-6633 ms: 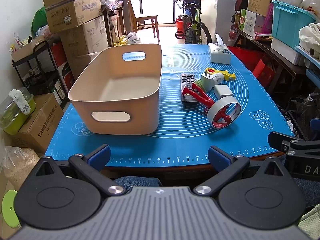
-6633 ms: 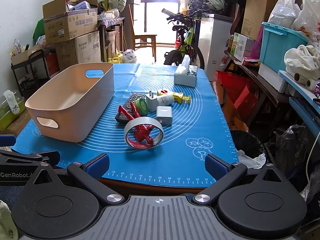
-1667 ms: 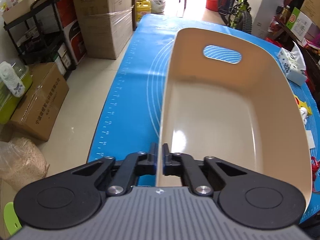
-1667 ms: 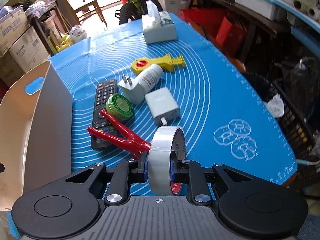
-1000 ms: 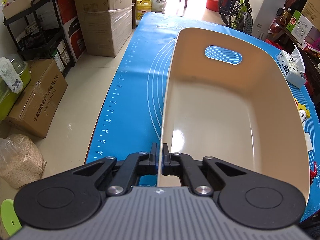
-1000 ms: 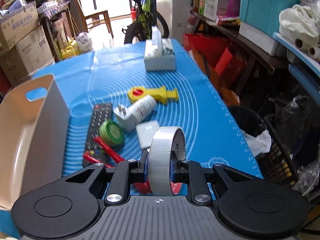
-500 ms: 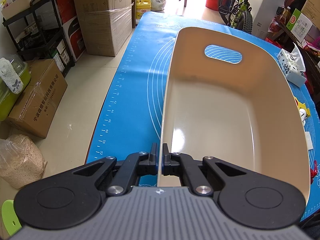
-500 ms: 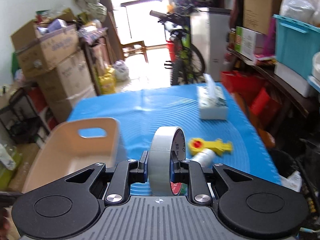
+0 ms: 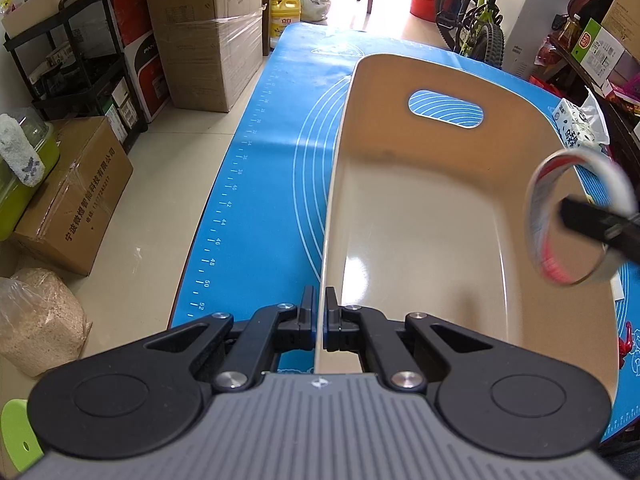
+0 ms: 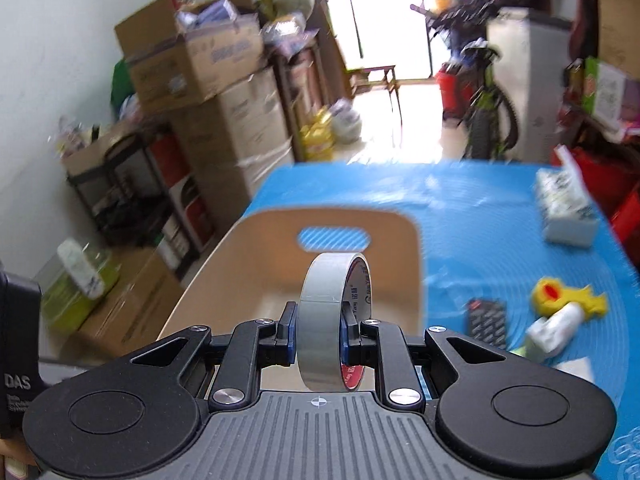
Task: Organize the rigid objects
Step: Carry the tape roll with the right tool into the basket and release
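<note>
A beige plastic bin (image 9: 440,128) with handle holes stands on the blue mat (image 9: 272,184). My left gripper (image 9: 320,320) is shut on the bin's near left rim. My right gripper (image 10: 318,332) is shut on a grey tape roll (image 10: 326,320) with a red-printed core. It holds the roll in the air over the bin (image 10: 360,224). In the left wrist view the tape roll (image 9: 580,216) hangs above the bin's right side, pinched by a black finger (image 9: 596,226). The bin holds nothing.
On the mat right of the bin lie a yellow tool (image 10: 568,296), a white plug adapter (image 10: 552,332), a black remote (image 10: 486,322) and a tissue box (image 10: 566,216). A red clamp (image 9: 626,344) shows past the bin. Cardboard boxes (image 9: 208,28) and a bicycle (image 9: 476,28) stand around the table.
My right gripper has carried the tape roll left, from above the mat to over the bin; it now shows in the left wrist view. My left gripper has stayed on the rim.
</note>
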The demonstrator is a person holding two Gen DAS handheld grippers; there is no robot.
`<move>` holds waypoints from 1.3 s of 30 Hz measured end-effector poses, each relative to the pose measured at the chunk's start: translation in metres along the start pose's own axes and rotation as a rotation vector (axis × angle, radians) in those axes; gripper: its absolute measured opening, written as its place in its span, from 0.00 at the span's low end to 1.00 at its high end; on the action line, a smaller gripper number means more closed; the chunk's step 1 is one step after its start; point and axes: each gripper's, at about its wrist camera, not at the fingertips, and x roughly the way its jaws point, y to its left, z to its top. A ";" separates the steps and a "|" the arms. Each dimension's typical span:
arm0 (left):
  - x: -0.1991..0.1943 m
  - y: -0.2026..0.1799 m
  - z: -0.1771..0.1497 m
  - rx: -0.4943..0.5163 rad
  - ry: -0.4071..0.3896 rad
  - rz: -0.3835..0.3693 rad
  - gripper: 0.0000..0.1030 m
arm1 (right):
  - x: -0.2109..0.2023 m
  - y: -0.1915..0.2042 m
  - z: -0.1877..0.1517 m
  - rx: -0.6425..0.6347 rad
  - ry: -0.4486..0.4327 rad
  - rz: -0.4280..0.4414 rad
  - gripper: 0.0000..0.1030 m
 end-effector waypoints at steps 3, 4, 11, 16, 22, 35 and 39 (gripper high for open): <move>0.000 0.001 0.001 -0.001 0.002 -0.001 0.04 | 0.016 0.007 -0.009 -0.014 0.045 0.010 0.28; 0.000 0.001 0.001 -0.002 0.003 -0.001 0.04 | 0.021 0.010 -0.011 -0.022 0.059 0.009 0.28; 0.000 0.000 0.002 0.001 0.005 0.003 0.04 | 0.057 0.009 -0.030 -0.040 0.187 -0.008 0.28; 0.001 0.001 0.003 -0.013 0.014 0.006 0.04 | 0.067 0.007 -0.036 -0.067 0.239 -0.037 0.28; 0.000 0.002 0.003 -0.017 0.012 0.005 0.04 | 0.058 0.004 -0.031 -0.054 0.217 -0.023 0.45; 0.000 0.000 0.005 -0.009 0.010 0.011 0.04 | -0.007 -0.025 0.011 -0.022 0.058 -0.038 0.66; -0.001 0.000 0.005 -0.006 0.004 0.010 0.04 | -0.027 -0.046 0.014 -0.032 0.017 -0.083 0.68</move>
